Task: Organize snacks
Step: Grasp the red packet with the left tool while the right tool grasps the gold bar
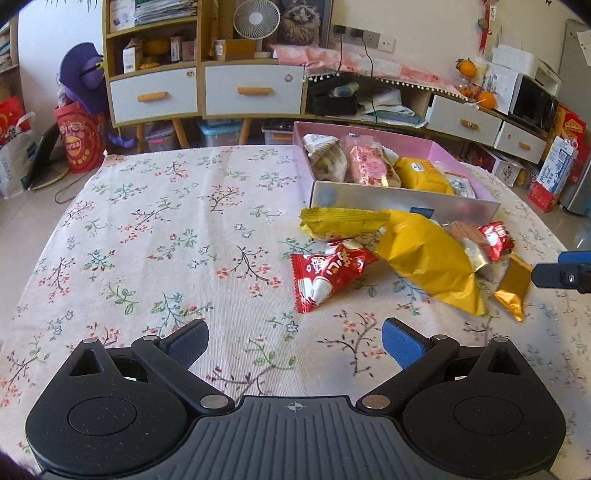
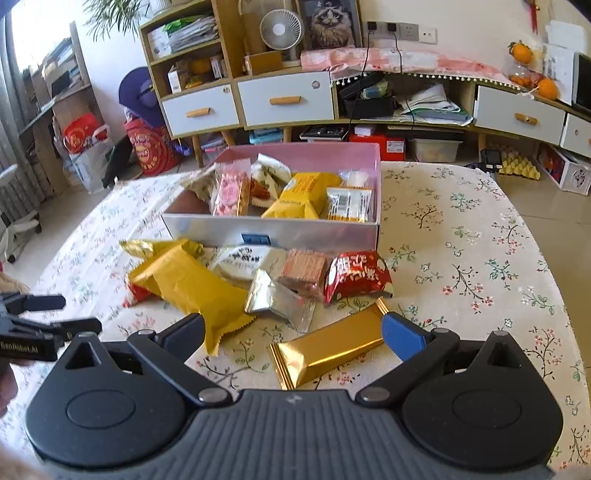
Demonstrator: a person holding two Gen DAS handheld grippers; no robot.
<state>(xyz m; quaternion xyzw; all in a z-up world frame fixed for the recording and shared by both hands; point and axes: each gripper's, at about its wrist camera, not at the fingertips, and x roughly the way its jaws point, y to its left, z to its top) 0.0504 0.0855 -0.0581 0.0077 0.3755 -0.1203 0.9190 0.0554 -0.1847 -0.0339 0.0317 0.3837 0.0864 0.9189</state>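
A pink open box (image 1: pixel 402 201) (image 2: pixel 273 227) holds several wrapped snacks on a floral tablecloth. In front of it lies a loose pile: a big yellow pack (image 1: pixel 424 258) (image 2: pixel 192 284), a red pack (image 1: pixel 328 275), a second red pack (image 2: pixel 356 275), a silver pack (image 2: pixel 280 299) and a gold bar (image 2: pixel 332 345) (image 1: pixel 513 290). My left gripper (image 1: pixel 295 341) is open and empty, low over the cloth, left of the pile. My right gripper (image 2: pixel 293 332) is open, its fingers on either side of the gold bar, not closed on it.
The table (image 1: pixel 147 240) carries a floral cloth. Behind it stand cabinets with white drawers (image 1: pixel 207 92), a fan (image 1: pixel 256 20) and bags on the floor (image 1: pixel 79 138). The left gripper also shows at the left edge of the right wrist view (image 2: pixel 33 317).
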